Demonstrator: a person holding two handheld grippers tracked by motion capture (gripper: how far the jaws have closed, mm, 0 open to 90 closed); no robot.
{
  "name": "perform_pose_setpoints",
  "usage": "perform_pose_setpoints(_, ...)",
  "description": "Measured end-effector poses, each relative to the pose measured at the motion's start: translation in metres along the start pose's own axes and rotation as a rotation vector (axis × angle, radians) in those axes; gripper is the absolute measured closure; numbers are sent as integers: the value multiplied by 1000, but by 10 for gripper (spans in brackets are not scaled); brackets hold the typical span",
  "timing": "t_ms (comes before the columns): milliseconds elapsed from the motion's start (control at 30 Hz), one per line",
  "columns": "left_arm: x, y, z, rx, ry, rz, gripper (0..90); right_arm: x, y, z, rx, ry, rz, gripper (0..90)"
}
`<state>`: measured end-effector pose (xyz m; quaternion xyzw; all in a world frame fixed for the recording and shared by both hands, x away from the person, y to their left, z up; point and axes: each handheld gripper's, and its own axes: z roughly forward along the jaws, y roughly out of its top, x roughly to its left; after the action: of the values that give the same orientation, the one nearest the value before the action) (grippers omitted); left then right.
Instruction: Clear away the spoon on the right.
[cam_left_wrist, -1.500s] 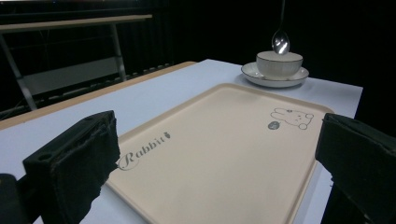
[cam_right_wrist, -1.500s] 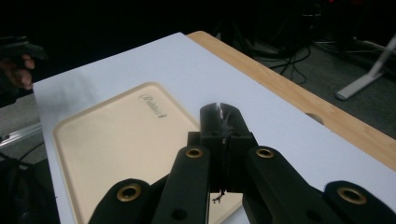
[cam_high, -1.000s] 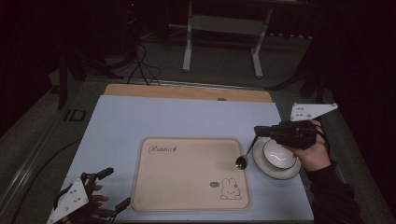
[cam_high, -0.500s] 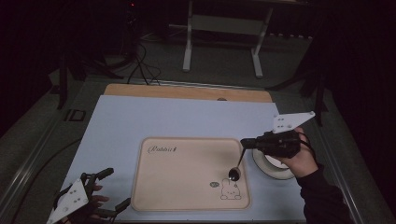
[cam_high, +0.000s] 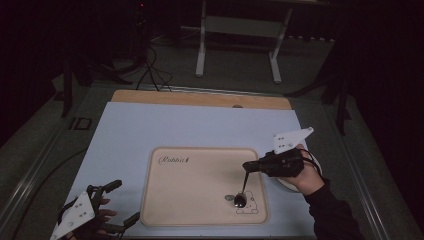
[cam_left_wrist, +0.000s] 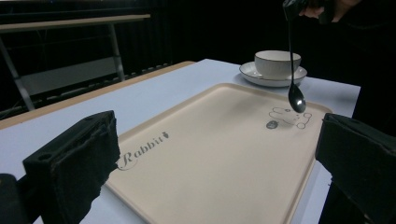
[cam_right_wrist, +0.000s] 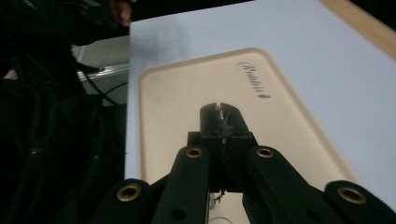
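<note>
Right gripper (cam_high: 248, 166): you are pinching the spoon (cam_high: 242, 192) by its handle, hanging over the tray (cam_high: 200, 190) | left gripper (cam_high: 117, 202): you are holding it wide apart, empty

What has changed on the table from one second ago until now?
The right gripper, shut on the spoon, carried it from beside the cup leftward over the tray; the spoon now hangs bowl down above the rabbit drawing. The left gripper stayed open at the near left corner; tray, cup and saucer did not move.
</note>
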<state>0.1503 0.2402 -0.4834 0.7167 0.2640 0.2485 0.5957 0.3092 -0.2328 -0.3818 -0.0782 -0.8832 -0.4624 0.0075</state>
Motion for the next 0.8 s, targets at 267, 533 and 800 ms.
perform_pose_setpoints(267, 0, 0, 0, 0, -1, 1, 0, 4, -1, 16, 30, 50, -19, 898)
perform_pose_setpoints(533, 0, 0, 0, 0, -4, 0, 0, 1, -3, 38, 27, 115, -13, 898)
perform_pose_setpoints(800, 0, 0, -1, -1, -7, 1, 0, -4, -4, 49, 40, 134, -3, 898)
